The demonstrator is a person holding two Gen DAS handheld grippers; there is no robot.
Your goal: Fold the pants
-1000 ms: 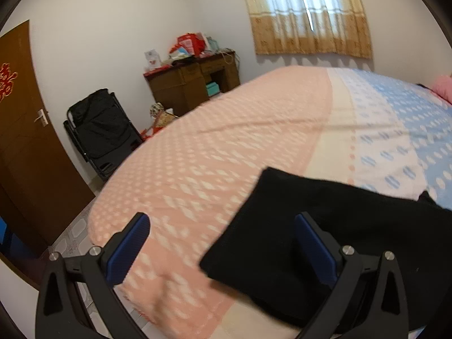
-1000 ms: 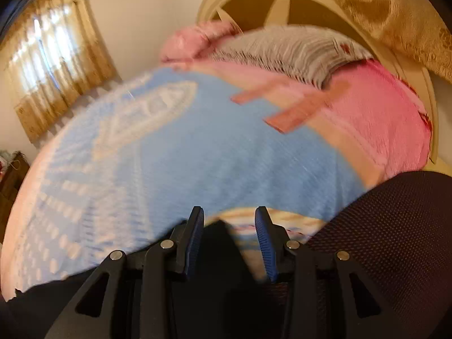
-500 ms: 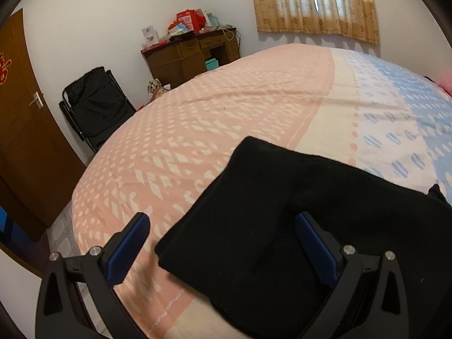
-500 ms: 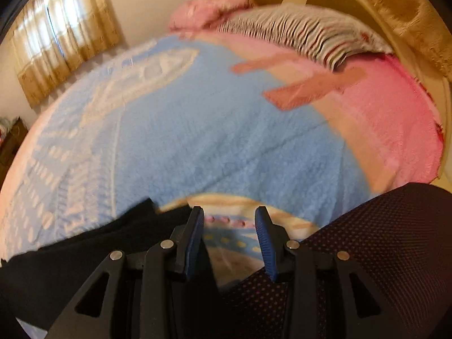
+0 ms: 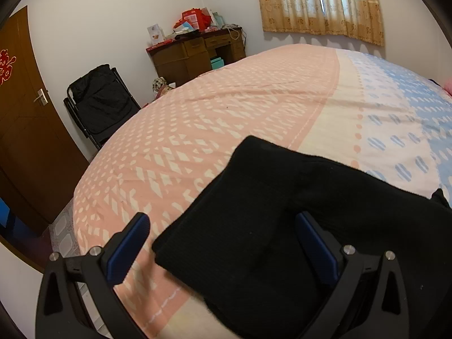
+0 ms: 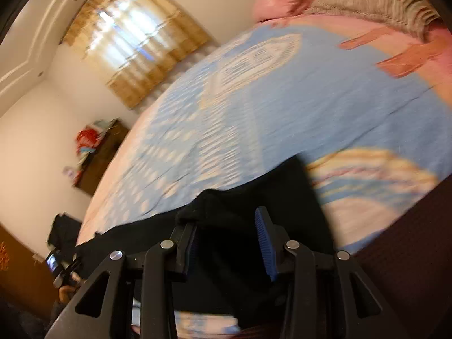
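Black pants (image 5: 276, 220) lie folded into a thick pad on the bed near its front edge. My left gripper (image 5: 223, 243) hangs over their left end, open wide. Its right finger (image 5: 316, 248) is above the cloth and its left finger (image 5: 130, 248) is above the bare sheet. In the blurred right wrist view the pants (image 6: 254, 197) spread dark under my right gripper (image 6: 227, 240). Its jaws stand partly apart with a clear gap, and a raised fold of cloth (image 6: 197, 206) sits at the tip of its left finger. No cloth is pinched between the pads.
The bed cover (image 5: 226, 118) is pink on the left and blue (image 6: 282, 99) toward the pillows (image 6: 367, 2). A desk (image 5: 195, 50), a folding chair (image 5: 99, 99) and a door (image 5: 22, 130) stand beyond the bed's left side. A dark mesh surface (image 6: 409, 254) fills the right view's lower right.
The left view has closed in on the pants, which now reach further between its fingers. The right view has swung left from the pillows toward the window, and more of the pants lies under it.
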